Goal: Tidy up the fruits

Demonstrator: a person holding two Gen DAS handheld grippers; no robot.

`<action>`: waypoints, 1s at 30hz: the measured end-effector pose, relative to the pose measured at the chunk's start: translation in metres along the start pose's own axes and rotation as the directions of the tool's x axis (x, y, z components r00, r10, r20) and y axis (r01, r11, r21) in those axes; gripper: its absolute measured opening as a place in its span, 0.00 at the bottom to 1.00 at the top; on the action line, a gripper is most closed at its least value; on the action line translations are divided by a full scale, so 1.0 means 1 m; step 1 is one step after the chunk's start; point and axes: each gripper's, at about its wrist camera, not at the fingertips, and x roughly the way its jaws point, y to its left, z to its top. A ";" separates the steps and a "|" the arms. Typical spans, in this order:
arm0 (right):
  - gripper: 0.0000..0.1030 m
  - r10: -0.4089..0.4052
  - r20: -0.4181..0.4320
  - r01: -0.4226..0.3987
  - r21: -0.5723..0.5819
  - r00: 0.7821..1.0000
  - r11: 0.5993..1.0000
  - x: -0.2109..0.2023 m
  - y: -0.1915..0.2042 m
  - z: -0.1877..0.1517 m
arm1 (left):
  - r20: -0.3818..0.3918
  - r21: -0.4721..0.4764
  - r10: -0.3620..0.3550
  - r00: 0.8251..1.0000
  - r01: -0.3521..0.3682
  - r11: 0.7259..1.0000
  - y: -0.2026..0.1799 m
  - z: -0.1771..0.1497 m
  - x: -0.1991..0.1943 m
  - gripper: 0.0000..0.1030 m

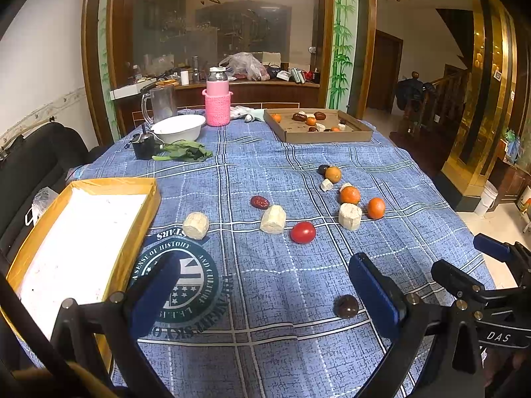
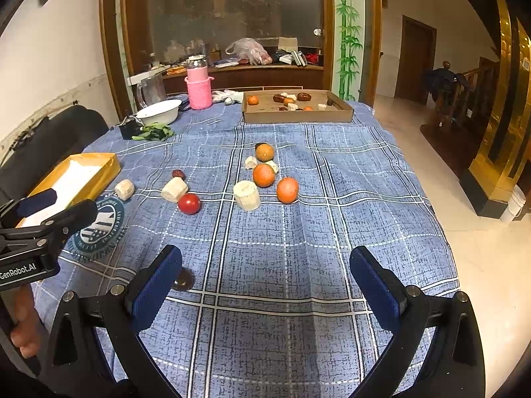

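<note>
Loose fruit lies mid-table on the blue checked cloth: a red tomato (image 1: pixel 302 232) (image 2: pixel 189 203), three oranges (image 1: pixel 349 195) (image 2: pixel 264 175), a red date (image 1: pixel 259 202), several pale cut chunks (image 1: pixel 272 219) (image 2: pixel 246 195), and a dark round fruit (image 1: pixel 346 306) near my grippers, partly hidden in the right wrist view (image 2: pixel 183 281). An empty yellow box (image 1: pixel 139 229) (image 2: pixel 111 165) sits at the left. A cardboard tray (image 1: pixel 327 136) (image 2: pixel 298 116) at the far side holds several fruits. My left gripper (image 1: pixel 265 295) and right gripper (image 2: pixel 265 285) are open, empty, above the near cloth.
At the far left stand a white bowl (image 1: pixel 179 127), a glass jug (image 1: pixel 161 103), a pink bottle (image 1: pixel 217 99), green leaves (image 1: pixel 184 152) and a small black object (image 1: pixel 144 146). A black chair (image 1: pixel 39 159) is left of the table. The table's right edge drops to the tiled floor (image 2: pixel 491 252).
</note>
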 end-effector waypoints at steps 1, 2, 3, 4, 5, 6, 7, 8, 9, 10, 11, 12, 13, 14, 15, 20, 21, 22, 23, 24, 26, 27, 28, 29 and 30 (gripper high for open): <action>0.99 0.000 0.000 0.000 0.000 1.000 1.000 0.000 0.000 0.000 | 0.000 0.000 0.001 1.000 -0.001 1.000 0.000 0.000 0.000 1.00; 0.99 -0.001 0.000 0.001 0.000 1.000 1.000 0.000 0.000 0.000 | 0.000 -0.002 -0.001 1.000 0.001 1.000 0.000 0.000 0.000 1.00; 0.99 0.000 0.000 0.000 0.001 1.000 1.000 0.000 0.000 0.000 | -0.001 -0.002 -0.001 1.000 0.001 1.000 0.001 0.000 -0.001 1.00; 0.99 0.001 0.000 -0.001 0.001 1.000 1.000 0.000 0.000 0.000 | 0.000 -0.002 0.000 1.000 0.000 1.000 0.001 0.000 -0.001 1.00; 0.99 0.002 -0.001 -0.002 0.002 1.000 1.000 0.000 0.000 0.000 | 0.000 -0.002 -0.001 1.000 0.001 1.000 0.001 0.000 -0.001 1.00; 0.99 0.002 -0.001 -0.002 0.001 1.000 1.000 0.000 0.001 0.000 | 0.000 -0.002 -0.001 1.000 0.001 1.000 0.001 -0.001 -0.001 1.00; 0.99 0.002 0.000 -0.002 0.001 1.000 1.000 0.000 0.001 0.001 | -0.001 -0.002 -0.001 1.000 0.001 1.000 0.001 -0.001 -0.001 1.00; 0.99 0.002 0.000 -0.002 0.001 1.000 1.000 0.000 0.001 0.000 | -0.001 -0.002 0.000 1.000 0.000 1.000 0.001 -0.001 -0.001 1.00; 0.99 0.002 0.000 -0.002 0.001 1.000 1.000 0.000 0.001 0.000 | -0.001 -0.002 -0.001 1.000 0.001 1.000 0.001 -0.001 -0.001 1.00; 0.99 0.003 0.001 -0.003 0.000 1.000 1.000 0.000 0.001 0.000 | -0.001 -0.002 -0.003 1.000 0.003 1.000 0.001 -0.001 -0.001 1.00; 0.99 0.003 0.002 -0.003 -0.001 1.000 1.000 0.000 0.002 0.000 | -0.001 -0.002 -0.002 1.000 0.002 1.000 0.001 -0.001 -0.002 1.00; 0.99 0.004 0.002 -0.004 -0.002 1.000 1.000 0.000 0.002 0.001 | -0.001 -0.001 -0.001 1.000 0.001 1.000 0.001 -0.001 -0.002 1.00; 0.99 0.003 0.002 -0.003 -0.003 1.000 1.000 0.000 0.002 0.001 | 0.000 -0.003 -0.002 1.000 0.002 1.000 0.001 -0.001 -0.002 1.00; 0.99 0.003 0.002 -0.003 -0.003 1.000 1.000 0.000 0.002 0.001 | -0.001 -0.003 -0.002 1.000 0.002 1.000 0.001 -0.001 -0.002 1.00; 0.99 0.003 0.003 -0.003 -0.002 1.000 1.000 0.000 0.002 0.001 | -0.001 -0.002 -0.002 1.000 0.002 1.000 0.001 -0.001 -0.002 1.00; 0.99 0.003 0.002 -0.003 -0.002 1.000 1.000 0.000 0.003 0.001 | -0.002 -0.002 0.000 1.000 0.000 1.000 0.001 -0.002 -0.002 1.00; 0.99 0.005 0.001 -0.005 -0.003 1.000 1.000 0.001 0.003 0.000 | -0.004 -0.001 0.002 1.000 -0.002 1.000 0.001 -0.002 -0.002 1.00; 0.99 0.008 -0.001 -0.008 -0.004 1.000 1.000 0.001 0.004 0.000 | -0.005 0.001 0.003 1.000 -0.003 1.000 0.003 -0.003 -0.002 1.00; 0.99 0.018 -0.004 -0.018 -0.007 1.000 1.000 0.001 0.005 -0.002 | -0.007 0.005 0.008 1.000 -0.008 1.000 0.005 -0.005 -0.001 1.00; 0.99 0.027 -0.006 -0.027 -0.010 1.000 1.000 0.001 0.005 -0.005 | -0.009 0.010 0.015 1.000 -0.015 1.000 0.008 -0.007 -0.001 1.00; 0.99 0.055 -0.011 -0.055 -0.025 0.998 0.998 0.001 0.009 -0.011 | -0.017 0.010 0.019 1.000 -0.018 1.000 0.016 -0.011 0.002 1.00; 0.99 0.073 -0.012 -0.074 -0.034 0.997 0.997 0.000 0.010 -0.015 | -0.024 0.009 0.019 1.000 -0.018 1.000 0.020 -0.013 0.003 1.00; 0.99 0.094 -0.017 -0.095 -0.044 0.995 0.995 0.001 0.013 -0.019 | -0.030 0.010 0.023 0.999 -0.022 1.000 0.025 -0.015 0.005 1.00; 0.99 0.110 -0.024 -0.111 -0.055 0.994 0.992 0.003 0.016 -0.022 | -0.033 0.013 0.025 0.999 -0.024 1.000 0.028 -0.018 0.006 1.00; 0.96 0.125 -0.038 -0.127 -0.071 0.991 0.989 0.006 0.022 -0.026 | -0.038 0.014 0.029 0.999 -0.029 0.999 0.032 -0.019 0.008 1.00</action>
